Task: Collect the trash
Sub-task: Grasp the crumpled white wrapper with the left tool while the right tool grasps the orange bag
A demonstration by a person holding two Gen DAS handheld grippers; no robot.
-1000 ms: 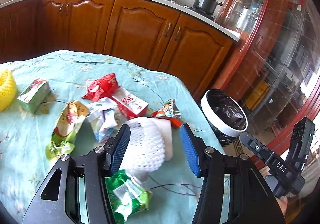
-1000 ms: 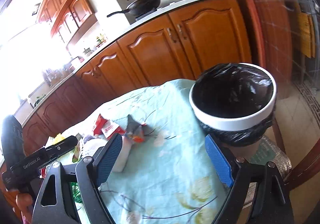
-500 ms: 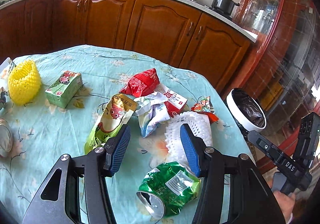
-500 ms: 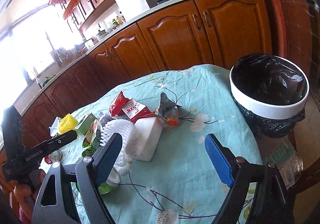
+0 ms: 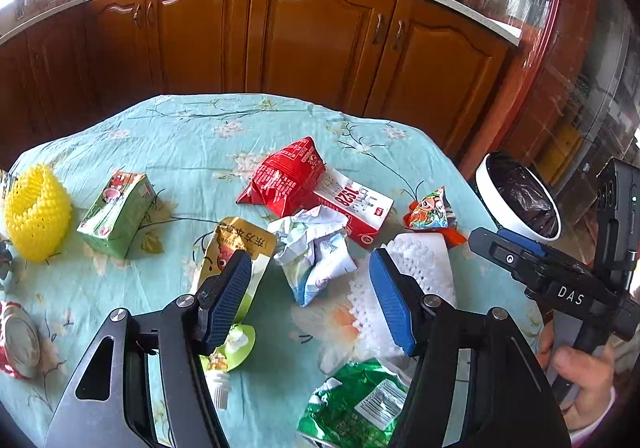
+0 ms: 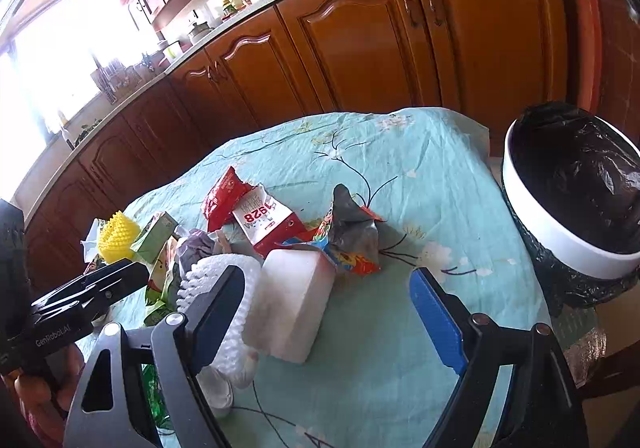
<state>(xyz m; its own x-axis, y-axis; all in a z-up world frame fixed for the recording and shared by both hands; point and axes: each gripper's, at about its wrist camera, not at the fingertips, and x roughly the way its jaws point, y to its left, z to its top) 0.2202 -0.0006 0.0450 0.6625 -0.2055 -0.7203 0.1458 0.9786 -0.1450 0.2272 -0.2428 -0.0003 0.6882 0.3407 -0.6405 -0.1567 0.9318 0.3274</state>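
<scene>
Trash lies scattered on a teal flowered tablecloth (image 5: 200, 136). My left gripper (image 5: 310, 276) hovers over it with its jaws opening and nothing pressed between them. A crumpled white and blue wrapper (image 5: 316, 252) lies just ahead of its pads. A white foam net (image 5: 416, 260) sits by the right finger and a green crushed packet (image 5: 356, 404) below it. My right gripper (image 6: 326, 288) stands open above a white foam block (image 6: 292, 308), without touching it. A white-rimmed bin (image 6: 532, 216) with a black liner stands off the table's right edge.
A red snack bag (image 5: 288, 176), a red and white carton (image 5: 356, 204), a small colourful wrapper (image 5: 430, 208), a yellow-green pouch (image 5: 236, 244), a green juice box (image 5: 116, 212), a yellow foam net (image 5: 36, 212) and a can (image 5: 20, 340) lie around. Wooden cabinets (image 5: 320, 40) stand behind.
The left gripper left the white foam net, drew back leftward and its jaws widened. The right gripper swung left from the bin to the foam block.
</scene>
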